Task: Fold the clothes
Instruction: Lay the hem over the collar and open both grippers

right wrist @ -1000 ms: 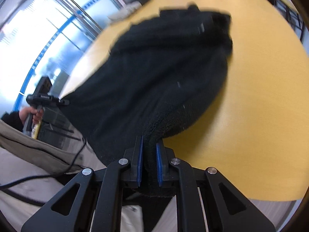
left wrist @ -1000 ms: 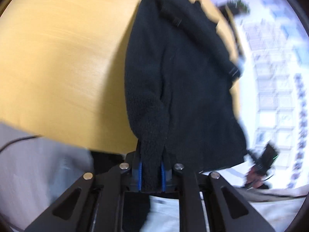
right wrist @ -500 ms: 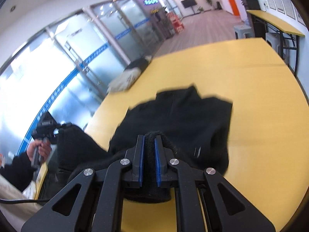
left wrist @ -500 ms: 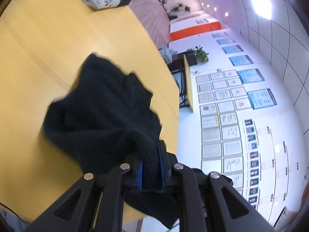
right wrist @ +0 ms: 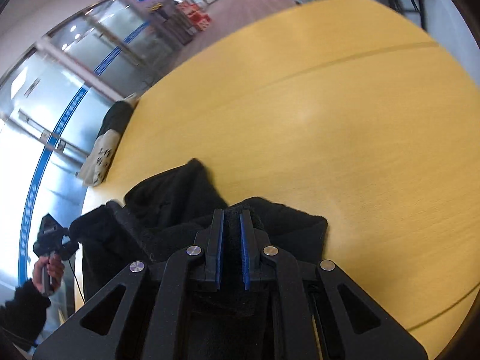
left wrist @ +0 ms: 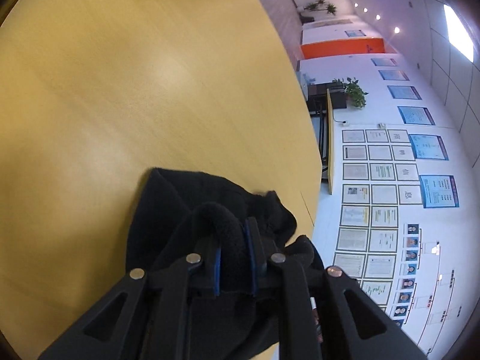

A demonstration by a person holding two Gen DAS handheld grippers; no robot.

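Bright indoor light, glare from ceiling lights [left wrist: 459, 34], fisheye-bent edges, slight motion blur.

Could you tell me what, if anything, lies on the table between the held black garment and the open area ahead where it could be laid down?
Nothing visible does. Ahead of the black fleece garment the yellow table is bare; the only other item, a folded light garment, lies at the far edge.

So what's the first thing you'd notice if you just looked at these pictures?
A fluffy black garment bunched up at the near edge of a big yellow table, pinched by the left gripper and the right gripper. Far across the table lies a pale printed bundle. A wall of framed papers fills the right of the left view.
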